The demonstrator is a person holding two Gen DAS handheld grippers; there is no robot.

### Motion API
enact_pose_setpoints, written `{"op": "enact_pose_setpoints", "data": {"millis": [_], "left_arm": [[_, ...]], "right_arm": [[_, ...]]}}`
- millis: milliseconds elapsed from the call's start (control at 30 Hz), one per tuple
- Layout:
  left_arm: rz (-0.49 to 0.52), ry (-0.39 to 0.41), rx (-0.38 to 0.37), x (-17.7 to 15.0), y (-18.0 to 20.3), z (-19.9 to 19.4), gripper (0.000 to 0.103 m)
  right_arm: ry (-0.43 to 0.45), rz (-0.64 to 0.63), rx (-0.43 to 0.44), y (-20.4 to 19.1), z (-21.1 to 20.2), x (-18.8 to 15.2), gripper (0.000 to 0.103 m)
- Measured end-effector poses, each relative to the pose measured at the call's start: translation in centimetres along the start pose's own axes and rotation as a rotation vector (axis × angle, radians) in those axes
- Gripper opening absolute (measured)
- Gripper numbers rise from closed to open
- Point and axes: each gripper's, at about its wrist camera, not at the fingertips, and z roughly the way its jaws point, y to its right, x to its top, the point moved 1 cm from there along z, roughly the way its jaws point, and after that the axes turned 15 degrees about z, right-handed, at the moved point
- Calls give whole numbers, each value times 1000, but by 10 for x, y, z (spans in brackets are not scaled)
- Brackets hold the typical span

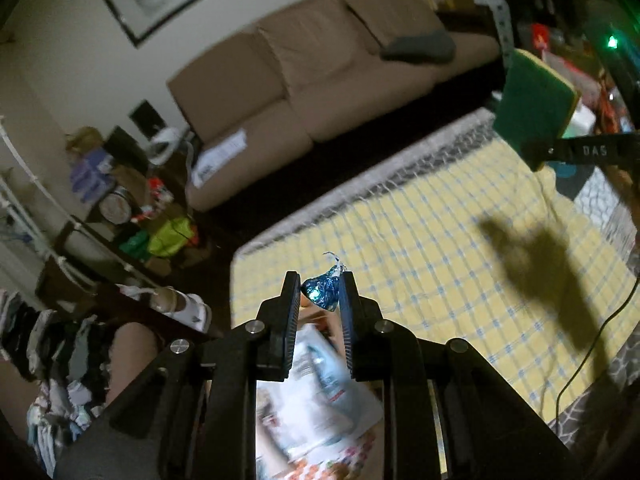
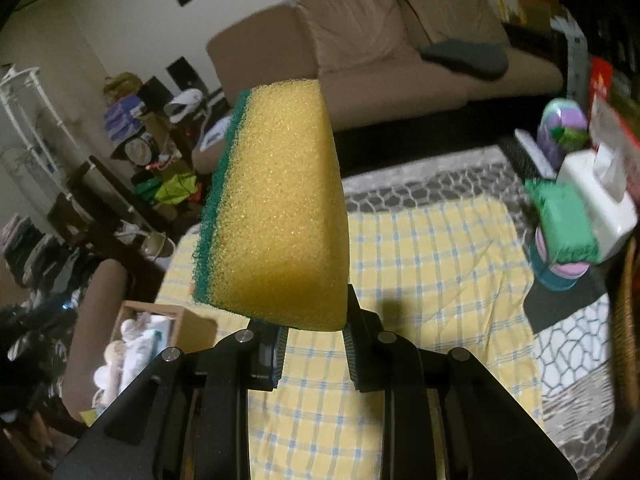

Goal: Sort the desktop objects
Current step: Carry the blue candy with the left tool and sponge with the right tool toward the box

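The left claw [image 1: 319, 294] is drawn in to a narrow gap and clamped on a small blue foil-wrapped candy [image 1: 322, 290], which sits pinched between the two fingertips with its twisted foil tail sticking up past them. The candy is held in the air above the near edge of the yellow checked cloth [image 1: 420, 248] that covers the counter; below the fingers lies a blurred heap of printed packets [image 1: 320, 380].

The right claw [image 2: 314, 328] is clamped on a yellow sponge with a green scouring side [image 2: 276, 208]. Its fingers grip the sponge's lower end, and the sponge stands up from them, tilted, green layer to the left. From the left wrist view the same sponge [image 1: 534, 108] shows its green face, raised well above the cloth at the far right.

On the counter's right side stand a white tissue box [image 2: 600, 200] and a second green sponge [image 2: 564, 220], resting on a round container. A wooden box [image 2: 160, 328] sits at the counter's left.
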Motion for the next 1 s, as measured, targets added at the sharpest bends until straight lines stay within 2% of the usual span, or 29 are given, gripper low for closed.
{"op": "enact_pose_setpoints", "data": {"millis": [200,367,533,600,667,767,833,900,1000], "left_arm": [[-101,48,22,-24,-44,-61,18],[-316,61,-69,-63,-98,-82,18],[-485,62,-126,-106,-143,-80,18],[-532,37,-145,-121,-157,-68,18],[-551,5,-153,-132,-161,-55,18],[-593,-38,-205,-147,-167,-22,18],[-617,-100,-242,-158,-167,15,18],[-622,-173,-245,-169,-163,47,18],[-619,-276,-256,-186,-157,93,18]], "right_arm": [[14,-129,89,-75,-38,-15,24],[-33,-216,177,-140,-36,-41,25],[-135,-275,270,-189,-8,-67,25],[-192,-259,315,-197,11,-72,25],[-234,-244,326,-204,29,-77,25],[-305,-251,330,-219,64,-89,25],[-323,-243,271,-223,86,-96,25],[-365,-241,219,-221,114,-104,25],[-467,-258,244,-224,145,-120,25]]}}
